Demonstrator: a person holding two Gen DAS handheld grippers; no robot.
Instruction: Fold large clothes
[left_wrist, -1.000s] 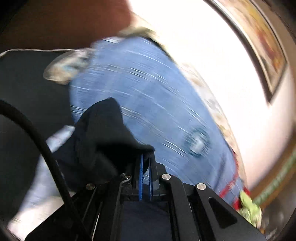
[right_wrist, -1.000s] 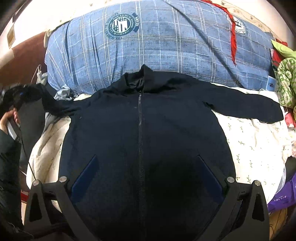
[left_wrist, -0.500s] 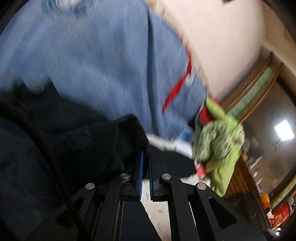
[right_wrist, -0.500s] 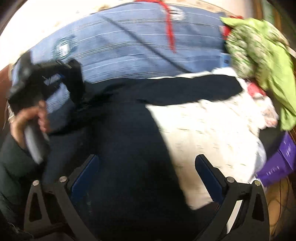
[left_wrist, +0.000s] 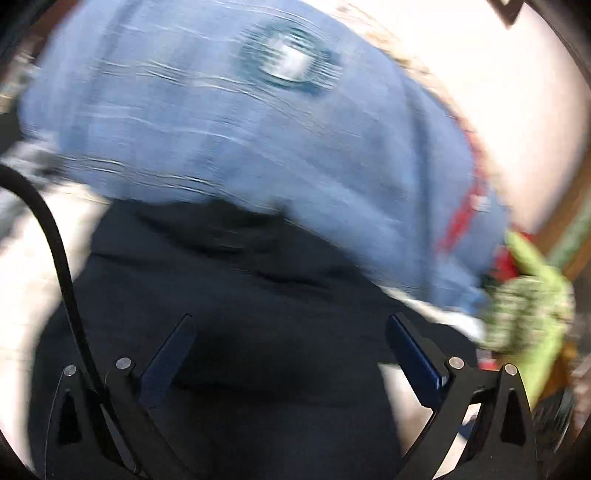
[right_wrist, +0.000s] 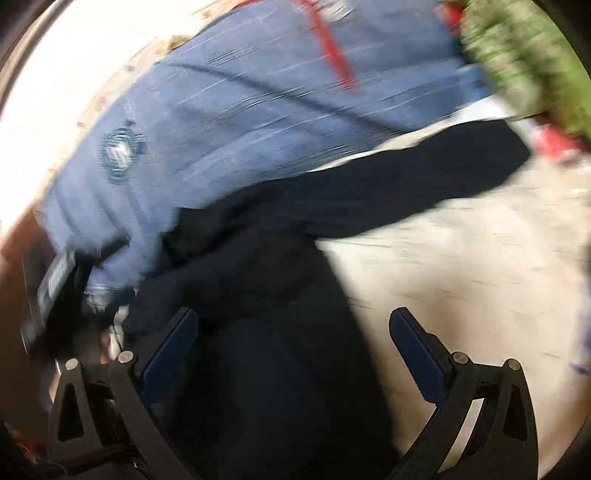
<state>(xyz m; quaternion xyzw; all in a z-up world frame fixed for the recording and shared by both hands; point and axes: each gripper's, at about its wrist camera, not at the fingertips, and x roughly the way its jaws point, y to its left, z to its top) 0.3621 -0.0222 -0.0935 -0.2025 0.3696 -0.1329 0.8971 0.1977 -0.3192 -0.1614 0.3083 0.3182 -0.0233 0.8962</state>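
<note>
Our left hand-held gripper (left_wrist: 291, 354) has just opened wide and let go of the sleeve it pinched a second ago; nothing sits between its jaws now. That sleeve lies folded inward across the dark jacket (left_wrist: 240, 295), which rests on the bed (right_wrist: 461, 258) below the blue pillow (left_wrist: 221, 129) at twelve o'clock. Our right hand-held gripper (right_wrist: 293, 349) is spread open and empty, with the other sleeve (right_wrist: 424, 177) stretched toward two o'clock, likely the next fold.
</note>
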